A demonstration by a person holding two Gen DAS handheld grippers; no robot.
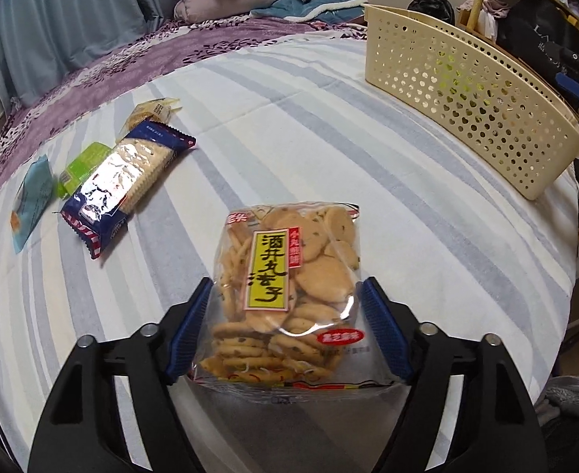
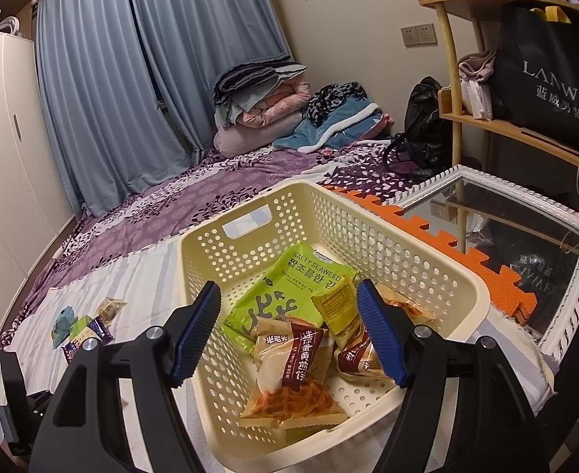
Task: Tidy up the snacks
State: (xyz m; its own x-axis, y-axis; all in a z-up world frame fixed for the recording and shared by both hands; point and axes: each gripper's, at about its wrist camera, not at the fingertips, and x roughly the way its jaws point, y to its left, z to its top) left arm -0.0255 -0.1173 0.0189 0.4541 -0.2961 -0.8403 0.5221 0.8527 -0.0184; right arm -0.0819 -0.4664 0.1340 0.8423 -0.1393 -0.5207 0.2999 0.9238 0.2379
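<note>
A clear bag of round cookies (image 1: 301,260) with a yellow label lies on the striped sheet. My left gripper (image 1: 287,282) stands open astride it, one blue pad at each side edge, and the bag is not squeezed. To the left lie a blue cracker pack (image 1: 124,181), a green pack (image 1: 80,165), a light blue pack (image 1: 33,201) and a clear pack (image 1: 151,110). The cream perforated basket (image 2: 427,264) holds a green seaweed pack (image 2: 289,287) and several brown snack packs (image 2: 289,362). My right gripper (image 2: 288,284) hovers open over the basket, holding nothing.
The basket (image 1: 467,90) stands at the bed's right edge. Beside it lie a white-framed mirror (image 2: 506,244) and an orange foam mat (image 2: 427,228). Folded blankets (image 2: 262,106) are piled at the far end. A wooden shelf (image 2: 486,118) holds a black bag.
</note>
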